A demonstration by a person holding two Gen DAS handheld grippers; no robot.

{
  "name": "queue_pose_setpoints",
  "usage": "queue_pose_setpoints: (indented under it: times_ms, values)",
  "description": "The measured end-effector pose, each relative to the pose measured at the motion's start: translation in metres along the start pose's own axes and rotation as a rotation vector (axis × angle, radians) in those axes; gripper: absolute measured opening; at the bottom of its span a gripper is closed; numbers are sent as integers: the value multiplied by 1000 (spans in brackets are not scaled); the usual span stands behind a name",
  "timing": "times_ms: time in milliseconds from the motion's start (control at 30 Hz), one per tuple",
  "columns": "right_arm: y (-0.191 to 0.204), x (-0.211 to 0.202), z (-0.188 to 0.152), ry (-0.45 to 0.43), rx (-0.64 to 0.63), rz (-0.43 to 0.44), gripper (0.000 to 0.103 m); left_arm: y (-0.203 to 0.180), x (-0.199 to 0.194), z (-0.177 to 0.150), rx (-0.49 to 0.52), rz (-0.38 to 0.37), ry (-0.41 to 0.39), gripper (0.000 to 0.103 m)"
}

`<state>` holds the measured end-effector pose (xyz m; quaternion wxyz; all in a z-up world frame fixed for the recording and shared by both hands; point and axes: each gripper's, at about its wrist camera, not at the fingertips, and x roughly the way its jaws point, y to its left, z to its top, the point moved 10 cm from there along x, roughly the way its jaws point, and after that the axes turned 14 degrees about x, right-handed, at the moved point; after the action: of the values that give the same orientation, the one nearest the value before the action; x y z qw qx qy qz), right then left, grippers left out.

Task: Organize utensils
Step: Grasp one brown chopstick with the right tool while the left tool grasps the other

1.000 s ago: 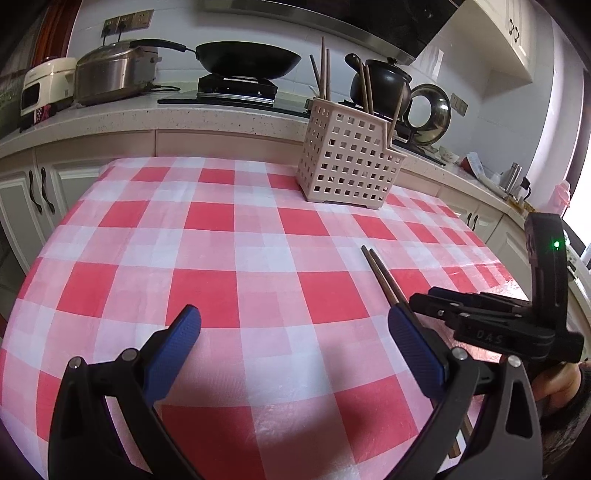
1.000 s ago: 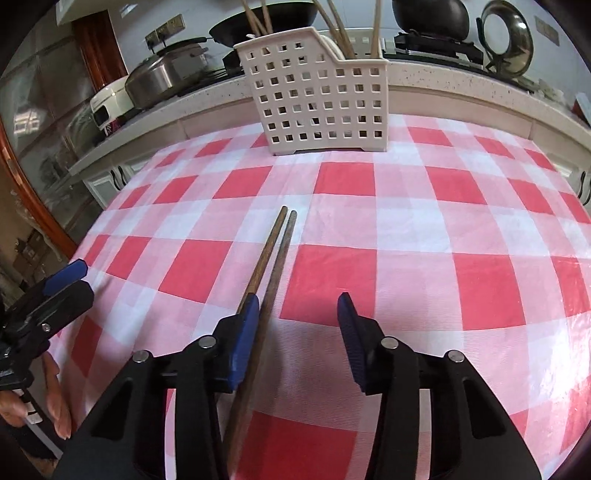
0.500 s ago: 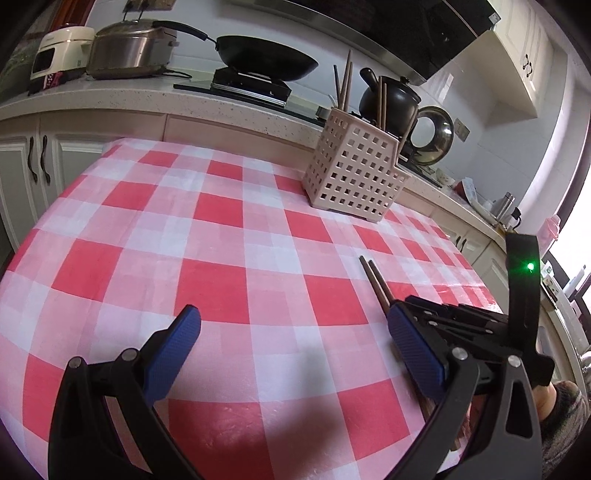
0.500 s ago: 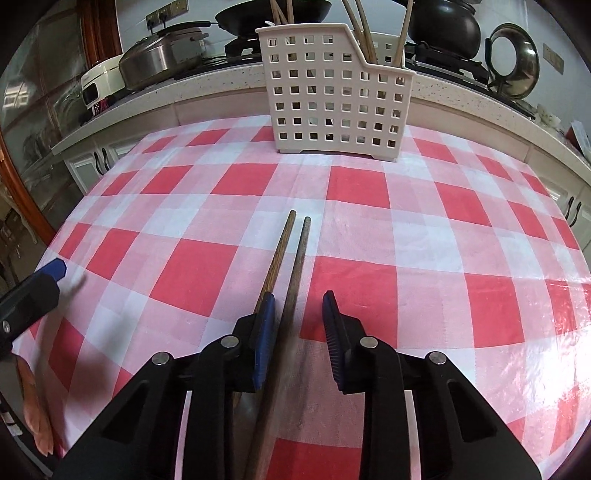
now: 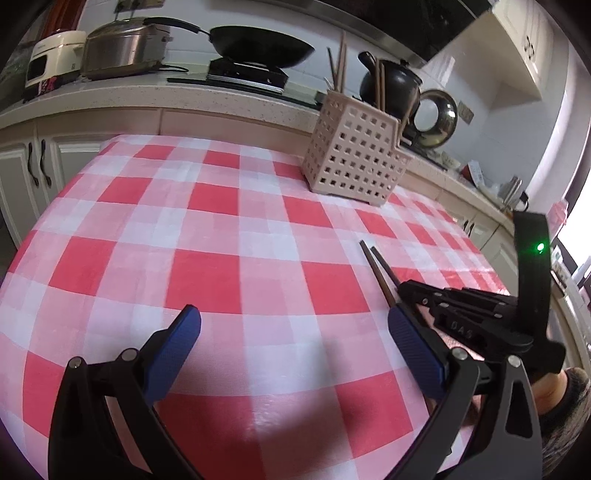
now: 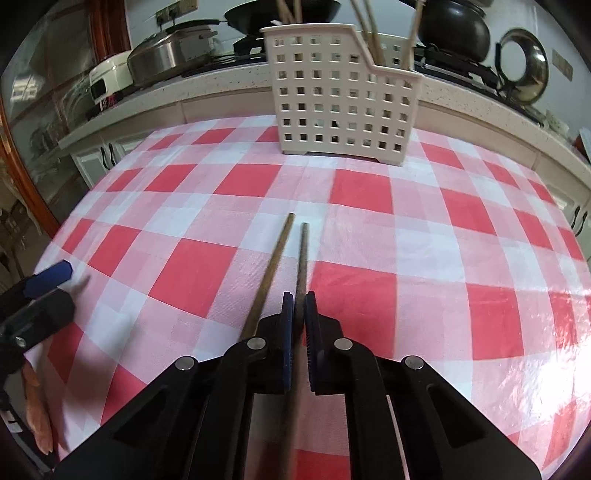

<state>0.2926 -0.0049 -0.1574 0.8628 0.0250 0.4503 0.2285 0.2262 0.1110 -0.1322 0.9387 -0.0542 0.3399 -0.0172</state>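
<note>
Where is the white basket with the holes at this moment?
The basket stands at the far edge of the checked tablecloth, just before the counter, straight ahead of the right gripper and beyond the two chopsticks.

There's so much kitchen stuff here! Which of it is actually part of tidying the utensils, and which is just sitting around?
Part of the job:
- two chopsticks on the checked cloth, one clamped in the right tool
- holder with chopsticks standing in it
- left tool, open

Just sitting around, on the counter:
- wok
- black pot
- steel cooker
- metal lid
</note>
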Motion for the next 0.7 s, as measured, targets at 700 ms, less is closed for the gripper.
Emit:
queue_pose_setpoints:
  times_ms: [700]
  values:
    - [-88,-51,15,-81,161,139,8,-92,83,17,113,-35,162,76]
